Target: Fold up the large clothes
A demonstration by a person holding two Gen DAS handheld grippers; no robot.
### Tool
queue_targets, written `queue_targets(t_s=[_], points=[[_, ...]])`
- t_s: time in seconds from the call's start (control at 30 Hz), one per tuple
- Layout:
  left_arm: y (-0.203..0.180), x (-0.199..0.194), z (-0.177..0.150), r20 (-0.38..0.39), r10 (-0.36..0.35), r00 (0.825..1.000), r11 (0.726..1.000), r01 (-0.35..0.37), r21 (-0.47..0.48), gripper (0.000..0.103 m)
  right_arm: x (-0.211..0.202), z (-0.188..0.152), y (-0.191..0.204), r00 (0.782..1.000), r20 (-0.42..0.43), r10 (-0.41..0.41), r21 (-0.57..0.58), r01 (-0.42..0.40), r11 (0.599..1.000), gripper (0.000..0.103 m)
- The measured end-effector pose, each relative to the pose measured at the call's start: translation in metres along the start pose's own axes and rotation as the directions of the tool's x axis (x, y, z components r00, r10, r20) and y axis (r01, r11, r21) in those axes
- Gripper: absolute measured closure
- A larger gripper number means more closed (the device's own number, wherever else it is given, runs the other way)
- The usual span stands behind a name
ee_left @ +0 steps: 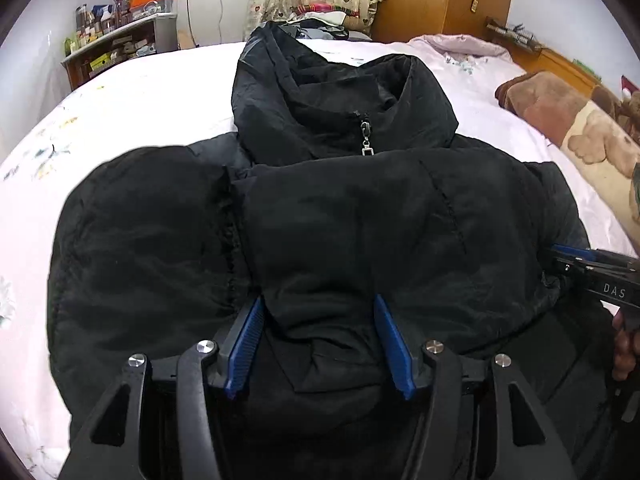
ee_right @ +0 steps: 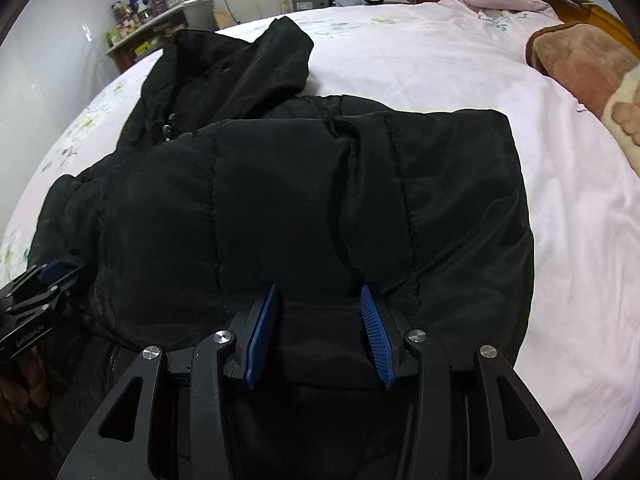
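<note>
we've got the black puffer jacket (ee_left: 340, 220) lying across the bed (ee_left: 140, 92), soft and bulky, likely slippery. left gripper (ee_left: 318, 310) and right gripper (ee_right: 318, 298) each pinch a thick fold at its near hem, the best hold.

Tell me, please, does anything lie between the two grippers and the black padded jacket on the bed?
Nothing visible does. The left gripper and the right gripper each straddle a puffy fold at the near edge of the black padded jacket, with only jacket fabric between their blue fingers. The pale pink bedsheet around it is bare.
</note>
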State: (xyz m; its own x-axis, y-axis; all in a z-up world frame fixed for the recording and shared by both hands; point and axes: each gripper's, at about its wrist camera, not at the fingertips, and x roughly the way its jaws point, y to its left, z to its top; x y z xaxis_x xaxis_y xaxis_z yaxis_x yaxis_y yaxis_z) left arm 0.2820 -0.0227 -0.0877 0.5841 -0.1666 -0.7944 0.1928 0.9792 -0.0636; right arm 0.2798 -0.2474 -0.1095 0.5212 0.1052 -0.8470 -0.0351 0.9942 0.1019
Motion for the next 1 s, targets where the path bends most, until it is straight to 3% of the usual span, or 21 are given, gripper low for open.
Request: queue_targets(t_s=[0.13, 0.27, 0.37, 0.47, 0.6, 0.77, 0.9, 1.0], points=[[0.003, -0.02, 0.007, -0.004, -0.001, 1.0, 1.0, 0.001, -0.02, 0.046, -0.014, 0.009, 0.005, 0.999, -0.029, -0.039, -0.006, 0.039, 0.999, 0.059], [0.019, -0.046, 0.022, 0.075, 0.002, 0.997, 0.999, 0.002, -0.046, 0.046, -0.043, 0.015, 0.022, 0.998, 0.065, -0.013, -0.039, 0.015, 0.999, 0.059], [0.033, -0.032, 0.039, 0.068, 0.057, 0.996, 0.997, -0.054, -0.055, 0.046, -0.038, 0.027, 0.031, 0.996, 0.084, -0.002, -0.052, 0.007, 0.999, 0.059], [0.043, -0.005, 0.041, 0.009, 0.081, 0.997, 0.995, -0.08, -0.067, 0.045, -0.013, 0.043, 0.038, 0.999, 0.05, 0.005, -0.046, -0.003, 0.999, 0.059], [0.039, 0.007, 0.034, 0.016, 0.095, 0.995, 0.995, -0.094, -0.033, 0.045, 0.017, 0.045, 0.04, 1.0, -0.01, -0.02, -0.059, 0.019, 0.998, 0.059], [0.047, -0.015, 0.037, 0.04, 0.079, 0.996, 0.996, -0.077, -0.038, 0.045, -0.001, 0.045, 0.04, 1.0, 0.016, -0.011, -0.049, 0.012, 0.999, 0.059], [0.072, -0.037, 0.044, 0.1, 0.143, 0.985, 0.988, -0.136, -0.072, 0.045, -0.024, 0.046, 0.046, 0.997, 0.08, 0.022, -0.054, -0.018, 0.998, 0.059], [0.097, -0.026, 0.044, 0.062, 0.183, 0.981, 0.977, -0.175, -0.12, 0.045, -0.015, 0.046, 0.056, 0.997, 0.068, 0.031, -0.081, -0.025, 0.996, 0.059]])
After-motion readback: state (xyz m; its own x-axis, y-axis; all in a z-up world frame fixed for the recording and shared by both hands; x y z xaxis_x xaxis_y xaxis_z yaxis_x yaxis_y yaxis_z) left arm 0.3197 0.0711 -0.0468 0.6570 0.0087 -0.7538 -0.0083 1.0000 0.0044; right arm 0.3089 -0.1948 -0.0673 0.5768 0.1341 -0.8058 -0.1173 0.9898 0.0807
